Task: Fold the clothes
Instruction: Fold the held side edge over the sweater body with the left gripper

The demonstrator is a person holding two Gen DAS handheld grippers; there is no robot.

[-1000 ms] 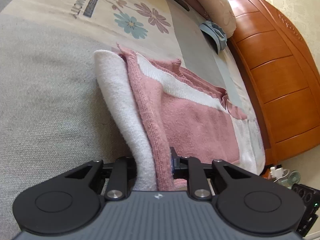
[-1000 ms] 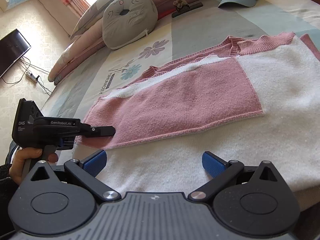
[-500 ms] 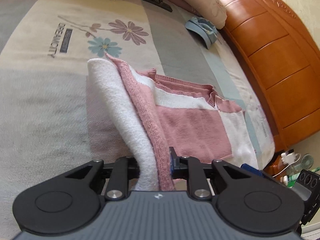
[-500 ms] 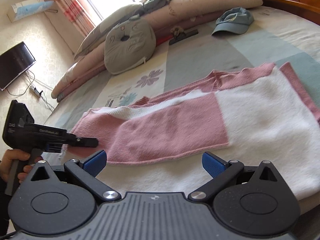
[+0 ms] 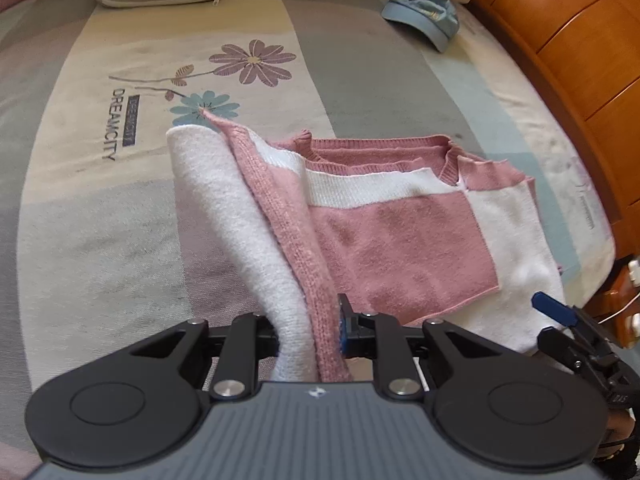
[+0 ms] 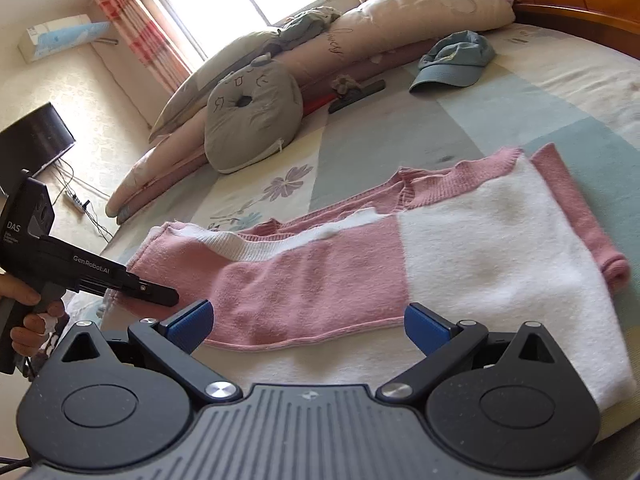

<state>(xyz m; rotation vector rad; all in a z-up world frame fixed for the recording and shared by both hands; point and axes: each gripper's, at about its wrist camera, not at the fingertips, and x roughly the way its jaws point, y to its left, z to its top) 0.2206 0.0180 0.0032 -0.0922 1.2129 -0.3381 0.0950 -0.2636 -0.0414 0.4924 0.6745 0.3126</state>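
A pink and white knit sweater (image 5: pixel 400 236) lies partly folded on the bed. My left gripper (image 5: pixel 310 332) is shut on the sweater's left edge, lifting a white and pink fold that runs up from the jaws. From the right wrist, the same sweater (image 6: pixel 460 256) spreads across the bed, and the left gripper (image 6: pixel 160 294) pinches its left end, held by a hand. My right gripper (image 6: pixel 308 326) stands open just above the sweater's near white edge, nothing between its blue pads (image 6: pixel 428 326). In the left wrist view, the right gripper's blue fingertip (image 5: pixel 554 308) shows at the sweater's right corner.
A patterned bedspread (image 5: pixel 100 200) covers the bed. A blue cap (image 5: pixel 424 20) and a grey cushion (image 6: pixel 252 116) lie toward the pillows (image 6: pixel 400 36). A wooden bed frame (image 5: pixel 580 80) runs along the right side. A television (image 6: pixel 32 140) stands by the far wall.
The left gripper has swung round with the held sweater edge, facing more toward the headboard. The right gripper has tilted up and drawn back a little, still open.
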